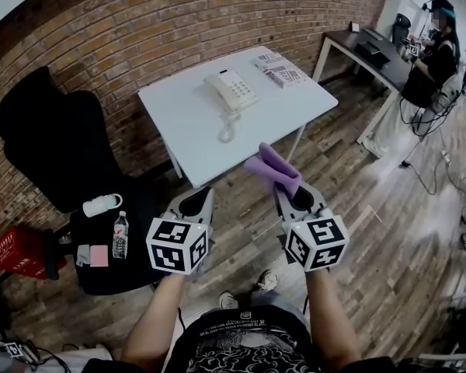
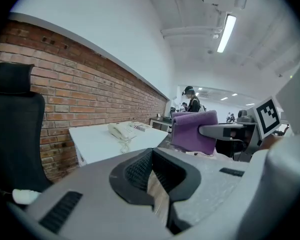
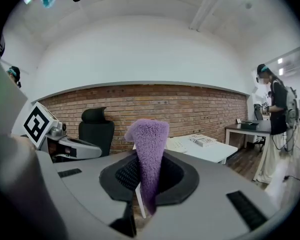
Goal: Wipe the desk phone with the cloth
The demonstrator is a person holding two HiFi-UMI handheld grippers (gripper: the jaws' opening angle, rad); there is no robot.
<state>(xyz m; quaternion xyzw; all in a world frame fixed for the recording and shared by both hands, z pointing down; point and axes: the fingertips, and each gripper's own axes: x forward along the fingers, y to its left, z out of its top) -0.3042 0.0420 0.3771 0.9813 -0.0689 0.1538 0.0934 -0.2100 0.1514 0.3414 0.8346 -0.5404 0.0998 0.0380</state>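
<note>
A person stands on a wooden floor [image 1: 373,231], facing a white table [image 1: 194,123], with a hand-held gripper in each hand.

The right gripper [image 1: 291,194] has its jaws clamped on a purple cloth [image 1: 273,168]. The cloth sticks up and forward out of the jaws as a folded, fluffy wad. It hangs in the air in front of the table's near edge and touches nothing else.

The left gripper [image 1: 204,196] is just beside the right one at about the same height. Its jaws are closed together with nothing between them.

A cream desk phone [image 1: 231,90] sits on the table toward the far side, near a brick wall [image 1: 140,29]. Its handset is on the cradle and its coiled cord [image 1: 227,129] trails toward the near edge. A printed booklet [image 1: 280,69] lies at the far right corner, apart from the phone.

To the left is a black office chair [image 1: 54,138]. A plastic bottle [image 1: 120,234] lies on its seat. A red crate [image 1: 19,251] is on the floor beside it.

Far off to the right, another person [image 1: 435,53] is at a dark desk [image 1: 373,53].
</note>
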